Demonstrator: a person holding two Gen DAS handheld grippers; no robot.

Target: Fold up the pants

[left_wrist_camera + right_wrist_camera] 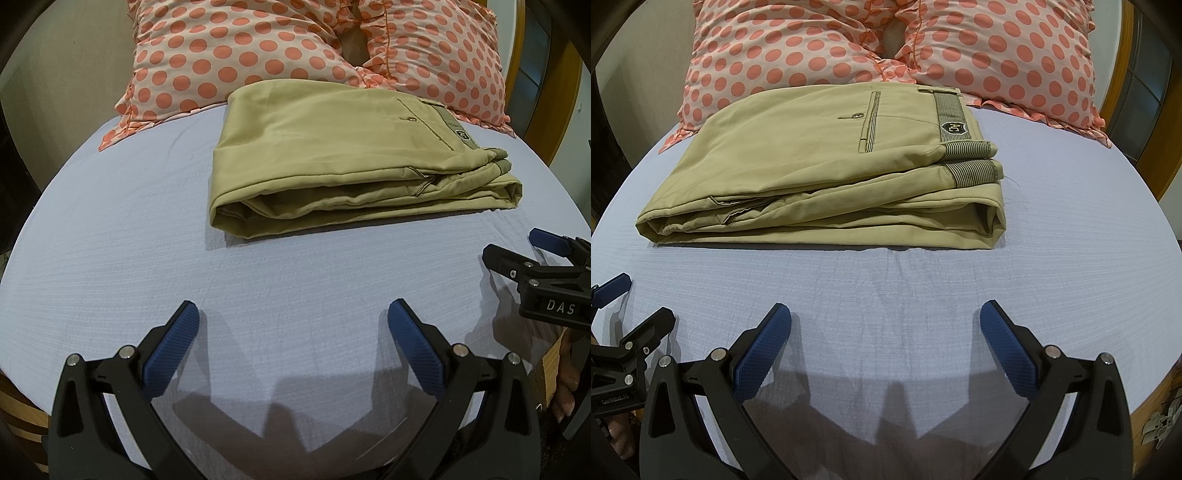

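Khaki pants (332, 147) lie folded into a thick rectangular stack on the pale blue bed sheet (147, 240), with the back pocket and striped waistband facing up. They also show in the right wrist view (812, 166). My left gripper (293, 314) is open and empty, hovering over bare sheet in front of the pants. My right gripper (885, 314) is open and empty too, in front of the stack and apart from it. The right gripper also shows at the right edge of the left wrist view (517, 247).
Two polka-dot pillows (221, 55) (997, 55) lean behind the pants at the head of the bed. A wooden bed frame (565, 96) runs along the right. The left gripper's fingers (613, 288) show at the left edge of the right wrist view.
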